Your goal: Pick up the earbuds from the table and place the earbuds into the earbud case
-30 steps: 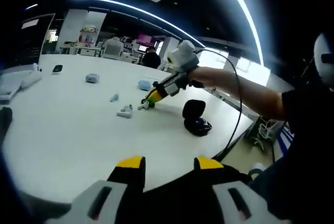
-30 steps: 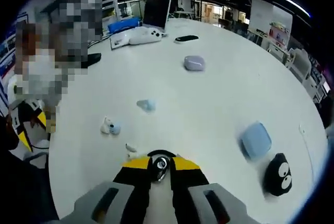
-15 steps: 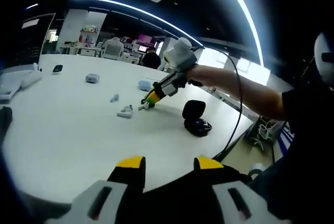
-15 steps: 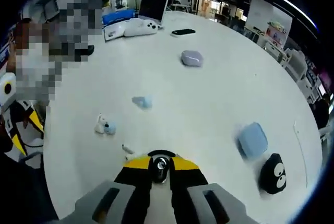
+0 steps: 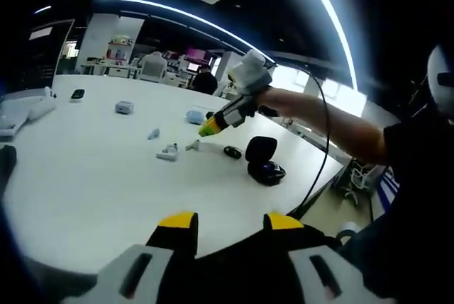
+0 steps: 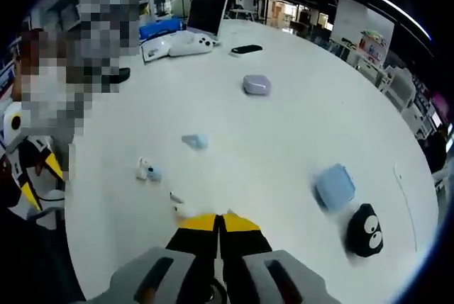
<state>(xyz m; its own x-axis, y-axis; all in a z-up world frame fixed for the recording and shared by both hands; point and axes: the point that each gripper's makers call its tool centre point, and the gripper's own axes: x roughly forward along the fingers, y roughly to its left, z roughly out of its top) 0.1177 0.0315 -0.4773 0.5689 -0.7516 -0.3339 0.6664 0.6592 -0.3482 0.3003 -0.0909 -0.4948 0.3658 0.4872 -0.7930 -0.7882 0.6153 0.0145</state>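
Earbud case (image 5: 266, 162) black, lid up; right tongs (image 6: 220, 223) tight together, left tongs (image 5: 230, 223) apart, empty.

Open case (image 5: 264, 161) on table (image 5: 85, 183), small earbud (image 5: 232, 152) just left of it, 2 earbuds (image 5: 169, 152) farther left

right gripper (image 5: 206, 130) above table (image 5: 85, 176), open case (image 5: 264, 161)

no legible text, labels or nos. anywhere on table items or bg signs
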